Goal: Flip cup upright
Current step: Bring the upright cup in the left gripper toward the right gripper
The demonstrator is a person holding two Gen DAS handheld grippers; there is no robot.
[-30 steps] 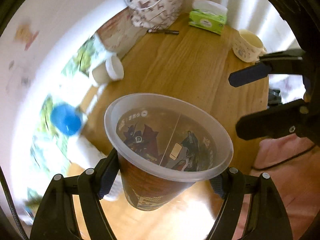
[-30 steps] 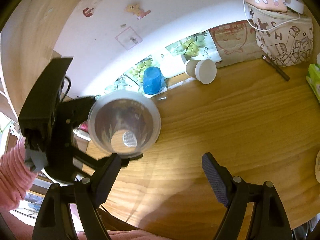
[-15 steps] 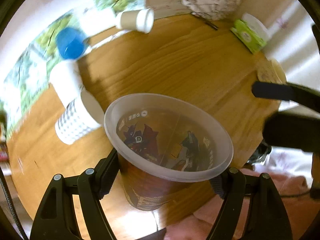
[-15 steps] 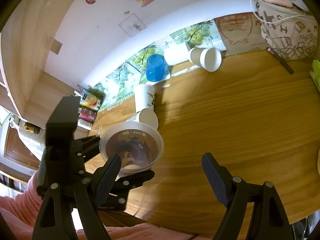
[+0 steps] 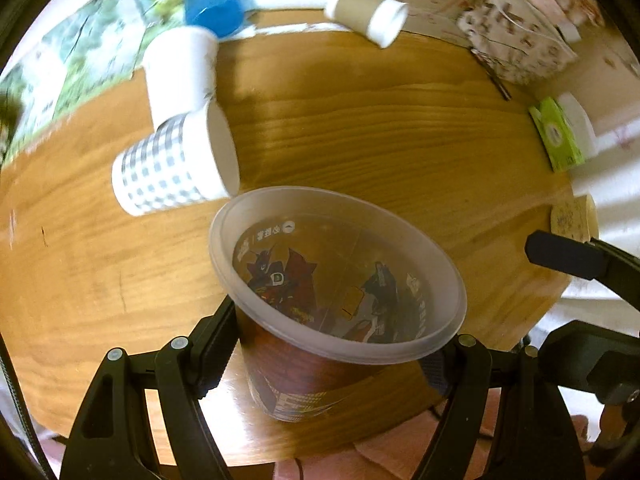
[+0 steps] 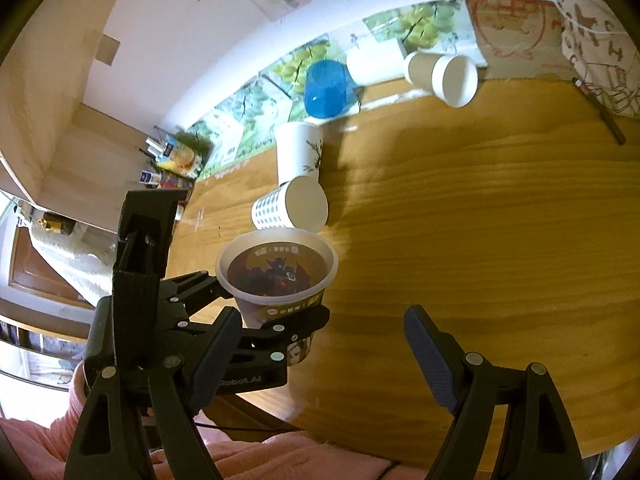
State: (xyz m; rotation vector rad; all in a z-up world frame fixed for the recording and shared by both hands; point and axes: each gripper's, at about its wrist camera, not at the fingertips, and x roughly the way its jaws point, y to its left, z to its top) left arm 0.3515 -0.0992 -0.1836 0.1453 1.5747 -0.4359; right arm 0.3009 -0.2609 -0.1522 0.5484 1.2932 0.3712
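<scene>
The printed cup (image 5: 332, 304) sits mouth-up near the tabletop (image 5: 380, 140) front edge, clamped in the left gripper (image 5: 328, 360); right gripper (image 6: 324, 344) hangs wide apart, empty; a checked cup (image 5: 172, 168) lies just behind

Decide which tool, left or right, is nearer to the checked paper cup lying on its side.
Left. The left tool, gripping the printed cup, sits just in front of the checked cup. The right tool hangs open, farther back near the table edge.
</scene>
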